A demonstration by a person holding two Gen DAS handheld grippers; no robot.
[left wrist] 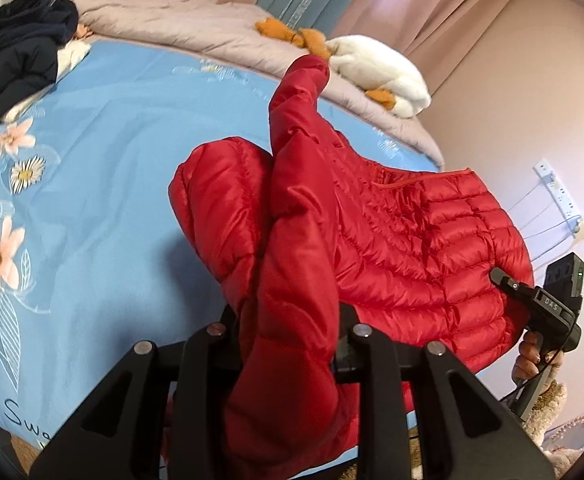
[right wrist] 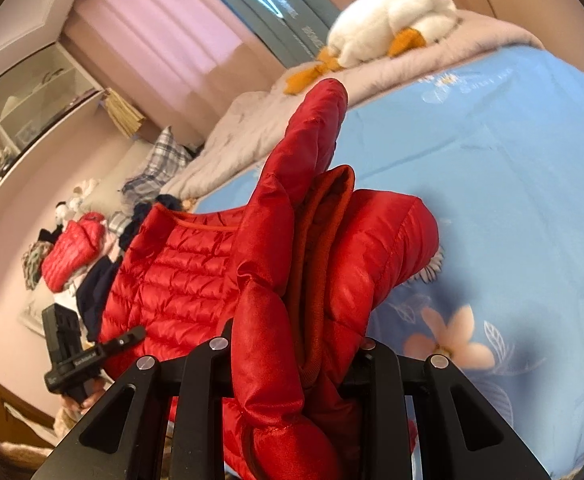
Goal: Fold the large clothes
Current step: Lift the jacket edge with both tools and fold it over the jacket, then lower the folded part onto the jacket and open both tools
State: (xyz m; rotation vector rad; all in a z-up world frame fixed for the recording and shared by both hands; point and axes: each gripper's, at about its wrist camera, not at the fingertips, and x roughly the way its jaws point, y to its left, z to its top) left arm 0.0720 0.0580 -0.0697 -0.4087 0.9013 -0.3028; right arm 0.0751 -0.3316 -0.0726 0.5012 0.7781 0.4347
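Note:
A red quilted puffer jacket (left wrist: 412, 240) (right wrist: 179, 272) hangs stretched between both grippers above the blue floral bedsheet (left wrist: 111, 200) (right wrist: 512, 200). My left gripper (left wrist: 287, 312) is shut on a bunched fold of the jacket, and a sleeve rises past its fingers. At the far right of the left wrist view, my right gripper (left wrist: 508, 284) pinches the jacket's other edge, with a hand on its handle. In the right wrist view my right gripper (right wrist: 298, 340) is shut on red fabric and its orange lining. My left gripper (right wrist: 131, 338) grips the far side of the jacket.
A white plush duck (left wrist: 380, 68) (right wrist: 392, 20) lies on a grey-pink quilt (left wrist: 171, 12) at the bed's far edge. Dark clothes (left wrist: 19, 56) are piled on the sheet. Another red garment (right wrist: 73, 248) sits among clothes there. A power strip (left wrist: 560, 192) hangs on the wall.

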